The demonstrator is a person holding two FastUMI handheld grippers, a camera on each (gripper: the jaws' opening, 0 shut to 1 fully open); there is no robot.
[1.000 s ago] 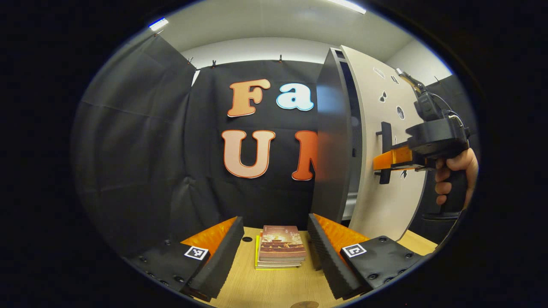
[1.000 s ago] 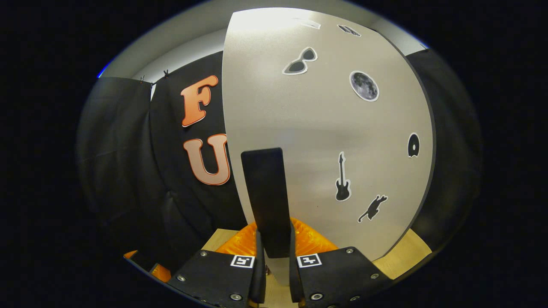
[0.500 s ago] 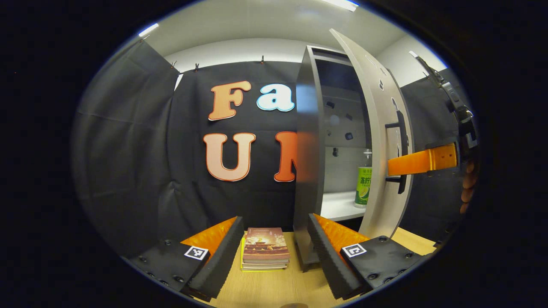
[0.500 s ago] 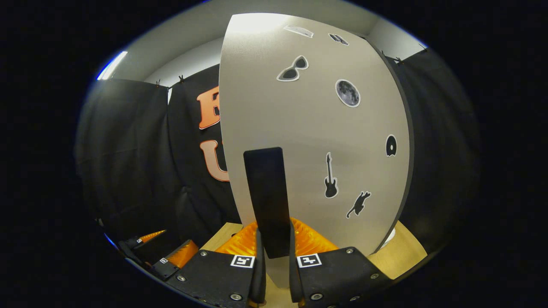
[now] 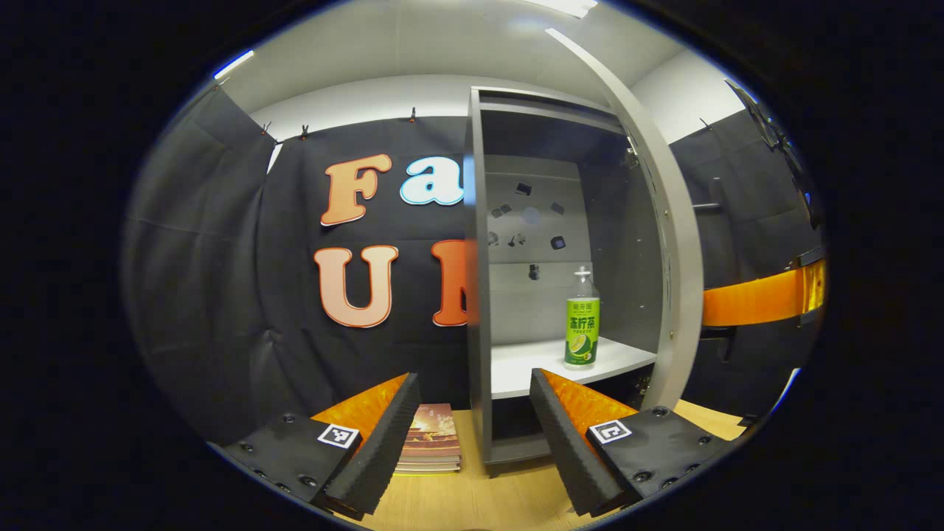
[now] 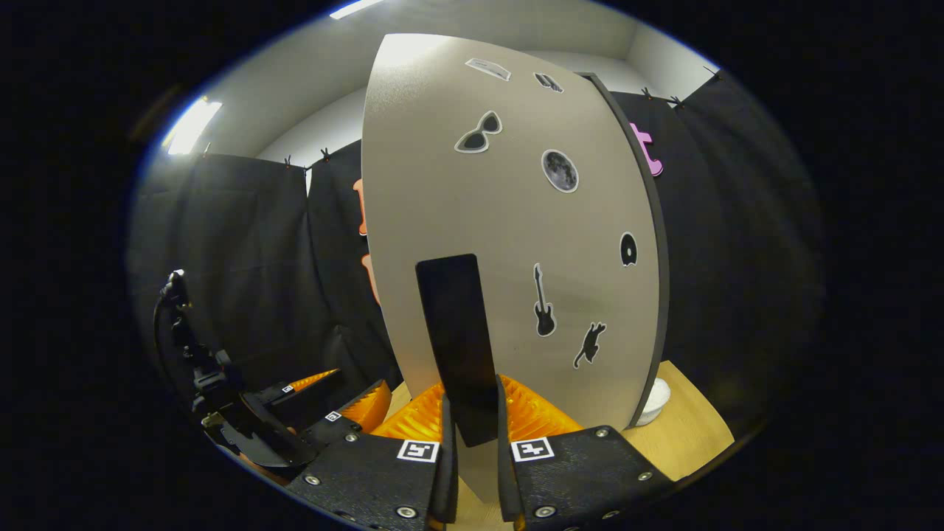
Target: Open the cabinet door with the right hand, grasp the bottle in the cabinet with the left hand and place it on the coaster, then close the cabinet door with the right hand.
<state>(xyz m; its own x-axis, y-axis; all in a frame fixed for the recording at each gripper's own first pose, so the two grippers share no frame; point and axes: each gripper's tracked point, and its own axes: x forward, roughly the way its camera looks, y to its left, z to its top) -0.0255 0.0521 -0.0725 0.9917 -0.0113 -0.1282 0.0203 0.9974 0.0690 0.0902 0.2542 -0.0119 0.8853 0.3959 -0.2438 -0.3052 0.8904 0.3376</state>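
Left tongs (image 5: 472,435) spread wide, right tongs (image 6: 472,472) clamped together

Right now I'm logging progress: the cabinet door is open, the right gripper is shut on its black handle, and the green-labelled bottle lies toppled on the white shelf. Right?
Not quite. The green-labelled bottle stands upright on the white shelf, as the left gripper view shows. The rest holds: cabinet door open, right gripper shut on the black handle.

Black cloth walls (image 5: 221,295) hang clipped below a white wall (image 5: 369,96) and ceiling strip lights (image 6: 190,125); a pale wooden worktop (image 5: 472,501) lies beneath
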